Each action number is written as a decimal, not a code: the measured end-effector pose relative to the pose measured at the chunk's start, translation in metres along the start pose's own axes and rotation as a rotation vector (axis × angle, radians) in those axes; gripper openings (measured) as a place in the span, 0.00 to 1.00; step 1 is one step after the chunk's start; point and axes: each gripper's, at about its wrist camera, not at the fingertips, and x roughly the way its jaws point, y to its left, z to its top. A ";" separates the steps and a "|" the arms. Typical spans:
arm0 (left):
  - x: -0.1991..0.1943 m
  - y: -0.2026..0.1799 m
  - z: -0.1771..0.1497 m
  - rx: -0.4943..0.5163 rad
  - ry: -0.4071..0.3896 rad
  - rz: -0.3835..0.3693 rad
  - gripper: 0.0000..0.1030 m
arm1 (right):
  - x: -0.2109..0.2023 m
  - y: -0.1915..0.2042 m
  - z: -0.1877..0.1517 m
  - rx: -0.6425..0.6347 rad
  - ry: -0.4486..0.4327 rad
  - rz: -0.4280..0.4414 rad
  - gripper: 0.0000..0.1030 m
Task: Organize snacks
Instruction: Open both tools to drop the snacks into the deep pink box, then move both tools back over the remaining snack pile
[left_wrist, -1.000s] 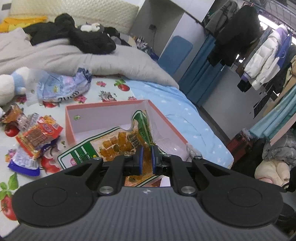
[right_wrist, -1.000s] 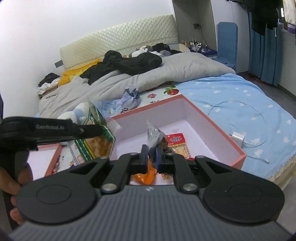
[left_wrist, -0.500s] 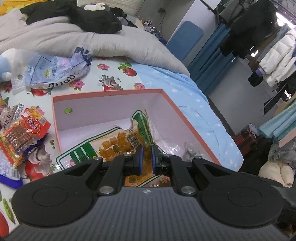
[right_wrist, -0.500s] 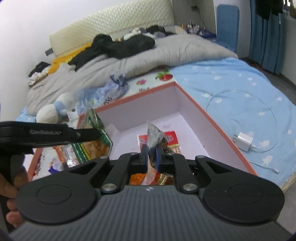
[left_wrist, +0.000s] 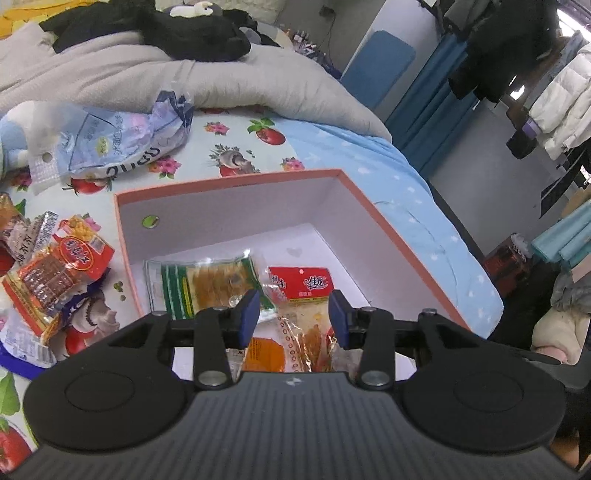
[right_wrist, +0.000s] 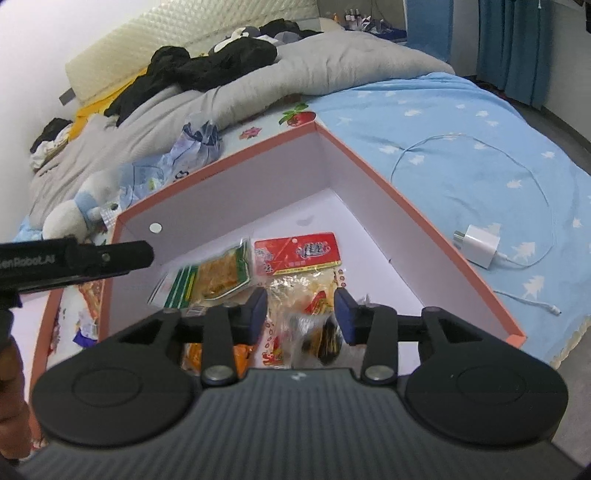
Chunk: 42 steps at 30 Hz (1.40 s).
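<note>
A salmon-rimmed box (left_wrist: 399, 236) with a white inside lies on the bed. In it are a green-and-clear packet (left_wrist: 210, 284) of yellow pieces, a red-topped packet (left_wrist: 299, 291) and an orange packet (left_wrist: 264, 354). My left gripper (left_wrist: 293, 319) hangs just over the box, its jaws opening, touching nothing; the red-topped packet lies below the gap. My right gripper (right_wrist: 300, 314) is over the same box (right_wrist: 406, 206), jaws opening too. A crinkly clear packet (right_wrist: 306, 314) lies loose under the right gripper's gap, beside the green packet (right_wrist: 218, 277). The left gripper (right_wrist: 74, 258) shows at the left edge.
Several loose snack packets (left_wrist: 55, 273) and a pale blue bag (left_wrist: 110, 144) lie on the fruit-print sheet left of the box. A plush toy (right_wrist: 70, 218) sits behind them. A white charger (right_wrist: 480, 247) with its cable lies right of the box. Grey duvet and black clothes lie beyond.
Both grippers sank toward the box and went from shut to open. The green packet left the left jaws and lies flat in the box; the clear packet dropped from the right jaws.
</note>
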 end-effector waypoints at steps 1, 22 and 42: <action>-0.005 -0.001 0.000 0.001 -0.007 0.001 0.45 | -0.003 0.000 0.000 0.000 -0.007 0.001 0.41; -0.169 0.002 -0.061 0.004 -0.212 0.028 0.45 | -0.110 0.058 -0.041 -0.078 -0.170 0.085 0.41; -0.277 0.030 -0.128 -0.043 -0.335 0.109 0.45 | -0.142 0.128 -0.072 -0.191 -0.202 0.263 0.41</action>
